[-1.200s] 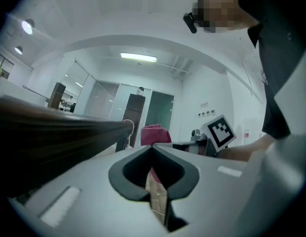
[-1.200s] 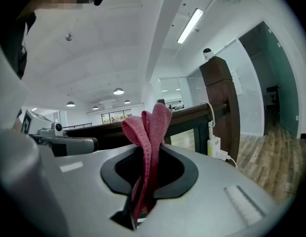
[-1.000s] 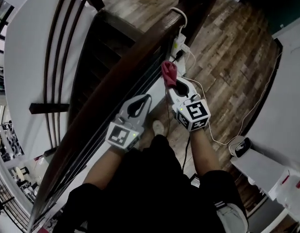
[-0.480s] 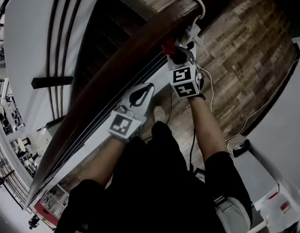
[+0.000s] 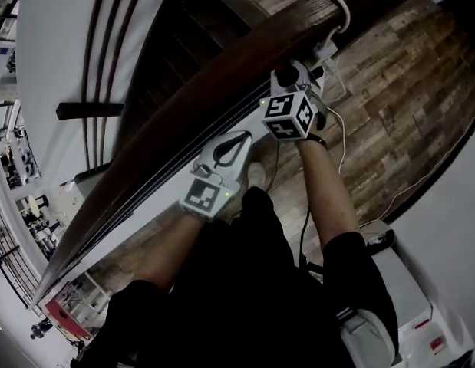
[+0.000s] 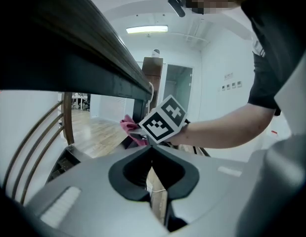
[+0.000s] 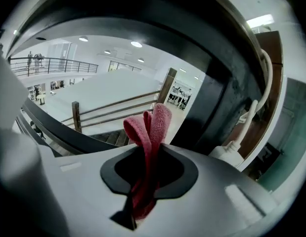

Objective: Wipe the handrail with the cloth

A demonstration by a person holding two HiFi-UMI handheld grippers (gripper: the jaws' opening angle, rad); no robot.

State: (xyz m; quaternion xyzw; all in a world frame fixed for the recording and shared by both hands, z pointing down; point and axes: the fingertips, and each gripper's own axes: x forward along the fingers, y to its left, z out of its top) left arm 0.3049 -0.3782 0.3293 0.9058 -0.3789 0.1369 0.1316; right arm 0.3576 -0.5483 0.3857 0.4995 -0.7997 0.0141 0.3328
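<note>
Head view: at centre, the left gripper hangs beside the handrail, jaws closed on nothing. At upper right, the right gripper clamps the cloth close to the rail. The cloth is judged soft, light and limp; grip its bunched middle.

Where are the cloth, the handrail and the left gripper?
cloth (image 7: pixel 152 127), right gripper view: its folded upper end.
handrail (image 5: pixel 191 117), head view: its dark top face.
left gripper (image 6: pixel 152 151), left gripper view: where its tips meet.
</note>
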